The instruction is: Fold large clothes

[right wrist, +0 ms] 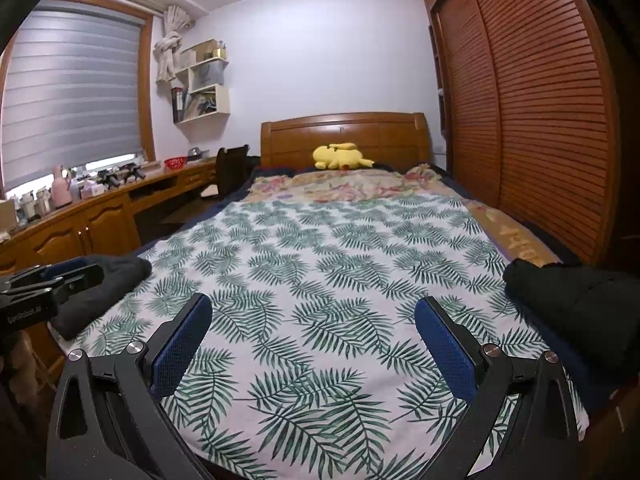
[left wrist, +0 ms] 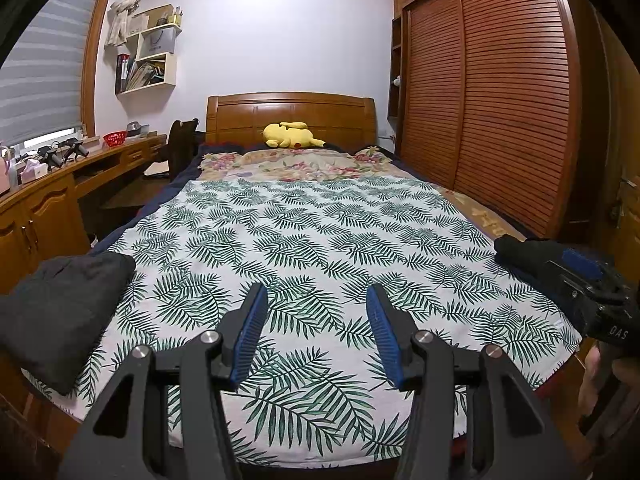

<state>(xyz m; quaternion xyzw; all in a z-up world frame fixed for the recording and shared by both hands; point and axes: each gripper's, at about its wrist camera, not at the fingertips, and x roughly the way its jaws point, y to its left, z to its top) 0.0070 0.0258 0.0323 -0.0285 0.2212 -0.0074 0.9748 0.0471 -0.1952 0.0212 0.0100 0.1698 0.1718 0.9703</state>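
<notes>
A dark grey folded garment (left wrist: 60, 308) lies on the bed's near left corner; it also shows in the right wrist view (right wrist: 108, 292). A black garment pile (left wrist: 532, 254) lies at the near right edge, also in the right wrist view (right wrist: 576, 308). My left gripper (left wrist: 318, 328) is open and empty above the leaf-print sheet (left wrist: 304, 240). My right gripper (right wrist: 312, 340) is open wide and empty above the same sheet (right wrist: 320, 264). The right gripper's body also shows in the left wrist view (left wrist: 592, 292), next to the black pile. The left gripper's body shows in the right wrist view (right wrist: 44, 288), over the grey garment.
A yellow plush toy (left wrist: 292, 135) lies by the wooden headboard (left wrist: 292, 114). A floral blanket (left wrist: 296, 164) covers the bed's far end. A slatted wardrobe (left wrist: 488, 92) runs along the right. A wooden desk (left wrist: 60, 184) with clutter and a chair (left wrist: 180, 140) stand on the left.
</notes>
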